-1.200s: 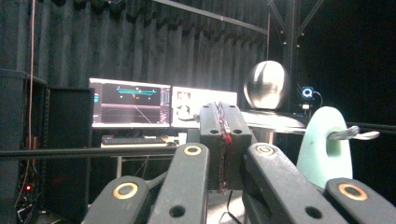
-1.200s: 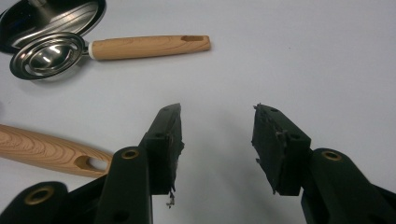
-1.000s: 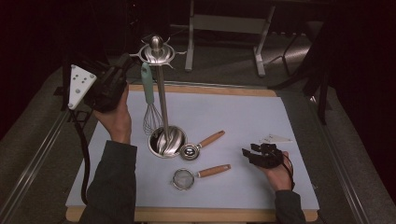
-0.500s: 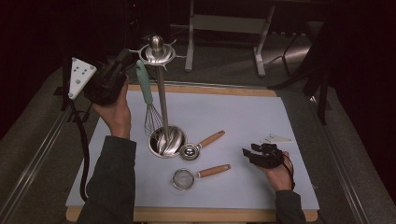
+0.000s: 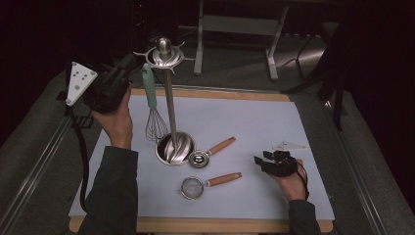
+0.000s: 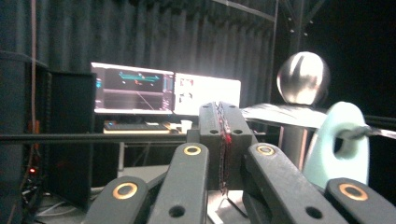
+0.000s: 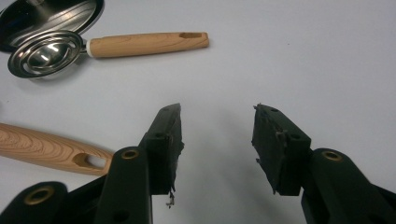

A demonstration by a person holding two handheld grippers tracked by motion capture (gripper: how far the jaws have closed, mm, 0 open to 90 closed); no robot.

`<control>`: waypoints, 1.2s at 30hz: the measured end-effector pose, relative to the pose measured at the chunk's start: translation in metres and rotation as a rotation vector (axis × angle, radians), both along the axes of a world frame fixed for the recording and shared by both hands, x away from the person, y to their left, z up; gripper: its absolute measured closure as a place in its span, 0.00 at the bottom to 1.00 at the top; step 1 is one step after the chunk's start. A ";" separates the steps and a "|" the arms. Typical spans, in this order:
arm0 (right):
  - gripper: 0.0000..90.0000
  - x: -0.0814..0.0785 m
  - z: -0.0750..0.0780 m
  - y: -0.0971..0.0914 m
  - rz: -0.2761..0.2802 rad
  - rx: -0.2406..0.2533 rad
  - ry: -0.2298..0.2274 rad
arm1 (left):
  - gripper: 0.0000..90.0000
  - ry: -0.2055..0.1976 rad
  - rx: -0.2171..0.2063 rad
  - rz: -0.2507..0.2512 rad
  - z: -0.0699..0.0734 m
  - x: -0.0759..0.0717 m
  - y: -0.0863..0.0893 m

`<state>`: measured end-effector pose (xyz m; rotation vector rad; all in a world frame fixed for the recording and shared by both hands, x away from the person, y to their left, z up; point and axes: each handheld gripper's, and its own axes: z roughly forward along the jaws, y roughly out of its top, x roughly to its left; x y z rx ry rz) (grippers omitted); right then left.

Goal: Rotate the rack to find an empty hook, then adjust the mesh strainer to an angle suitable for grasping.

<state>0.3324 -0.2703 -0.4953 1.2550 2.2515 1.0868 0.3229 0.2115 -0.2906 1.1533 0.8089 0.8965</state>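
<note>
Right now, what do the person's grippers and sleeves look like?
Both grippers are black, each with two jaws. The left gripper carries a grey three-cornered plate with small dark holes, and a black cable trails from it. Brass-coloured rivets dot the jaw links of the right gripper, whose pads look frayed. The sleeves are dark.

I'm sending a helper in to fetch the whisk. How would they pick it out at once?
Find the tall steel utensil stand on the pale mat, left of centre. The whisk hangs from the stand's top ring on its left side, wires down. It alone has a mint-green handle and hangs; the two wooden-handled tools lie flat on the mat.
</note>
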 end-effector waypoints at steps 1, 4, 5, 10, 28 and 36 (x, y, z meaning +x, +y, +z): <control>0.57 0.000 0.000 0.000 0.001 0.003 -0.001 | 0.98 0.004 0.002 -0.005 0.000 -0.001 0.001; 0.57 0.000 -0.001 -0.001 -0.003 0.002 0.005 | 0.98 0.023 0.016 -0.020 0.001 -0.002 0.003; 0.57 0.000 -0.001 -0.002 -0.004 0.002 0.005 | 0.98 0.030 0.020 -0.025 0.000 -0.002 0.004; 0.57 0.000 -0.001 -0.003 -0.009 0.005 0.005 | 0.98 0.061 0.056 -0.054 -0.004 -0.003 0.008; 0.57 -0.002 0.002 -0.005 -0.014 0.014 0.002 | 0.94 0.171 0.162 -0.045 -0.041 -0.012 0.030; 0.57 -0.003 0.004 -0.006 -0.007 0.037 -0.001 | 0.94 0.254 0.147 -0.025 -0.092 -0.015 0.039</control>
